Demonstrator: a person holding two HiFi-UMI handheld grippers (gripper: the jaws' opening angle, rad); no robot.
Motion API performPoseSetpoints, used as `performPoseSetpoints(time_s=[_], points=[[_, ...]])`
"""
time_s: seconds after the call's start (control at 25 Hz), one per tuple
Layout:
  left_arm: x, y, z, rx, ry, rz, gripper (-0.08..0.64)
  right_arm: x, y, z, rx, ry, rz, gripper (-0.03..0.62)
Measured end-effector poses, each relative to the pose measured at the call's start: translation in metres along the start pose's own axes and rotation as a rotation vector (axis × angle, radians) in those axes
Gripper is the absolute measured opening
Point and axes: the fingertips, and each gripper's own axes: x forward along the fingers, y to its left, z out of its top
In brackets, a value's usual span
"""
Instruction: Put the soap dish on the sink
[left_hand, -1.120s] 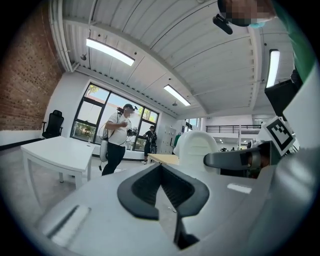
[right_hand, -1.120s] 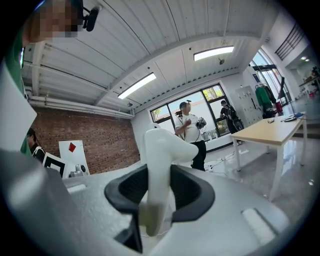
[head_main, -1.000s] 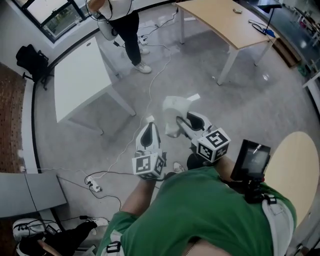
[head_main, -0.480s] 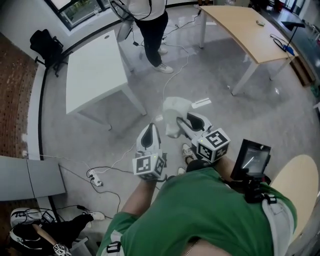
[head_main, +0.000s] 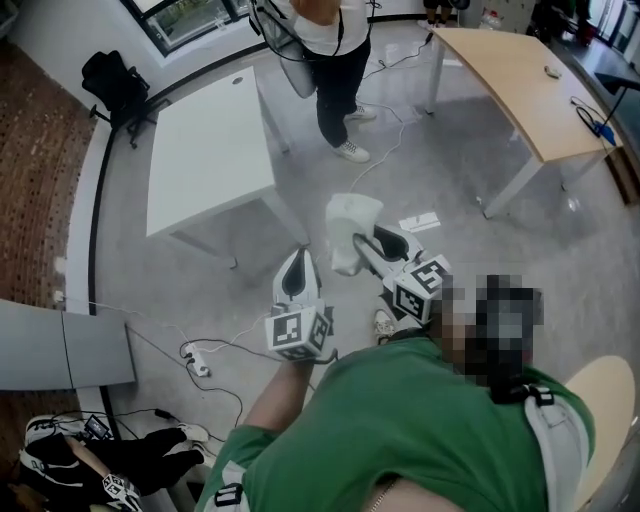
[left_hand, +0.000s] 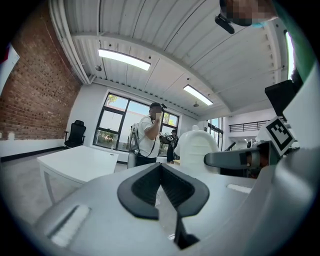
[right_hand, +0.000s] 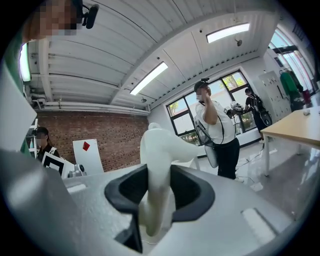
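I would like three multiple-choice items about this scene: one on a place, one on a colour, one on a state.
1. Where is the standing person?
A. on the black chair
B. between the white table and the wooden table
C. under the white table

2. What colour is the head-camera wearer's shirt?
A. red
B. black
C. green

3. How are the right tongs?
A. shut on the soap dish
B. open and empty
C. shut on a cable

Answers:
1 B: the head view shows them on the floor between both tables.
2 C: green cloth fills that view's bottom.
3 A: the right gripper view shows the white dish pinched.
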Motion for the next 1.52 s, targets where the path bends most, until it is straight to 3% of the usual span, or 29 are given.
performPoseSetpoints(time_s=[0.36,0.64,1.08,1.52], points=[[0.058,0.020,0.022,0.004,0.004,0.084,0.005,0.055,-0.042,0.027,0.012,0.030,0.066,0.129],[0.093,0.035,0.002,0.019,-0.014,0.160,0.005,0.091,-0.077,0.017,0.011,0.043,0.132,0.129],[0.077,0.056,-0.004,0.033,0.011,0.237,0.005,0.110,-0.060,0.004,0.031,0.083,0.196,0.129],[0.087,0.112,0.003,0.025,0.017,0.185,0.005,0.163,-0.037,0.002,0.009,0.082,0.152,0.129]])
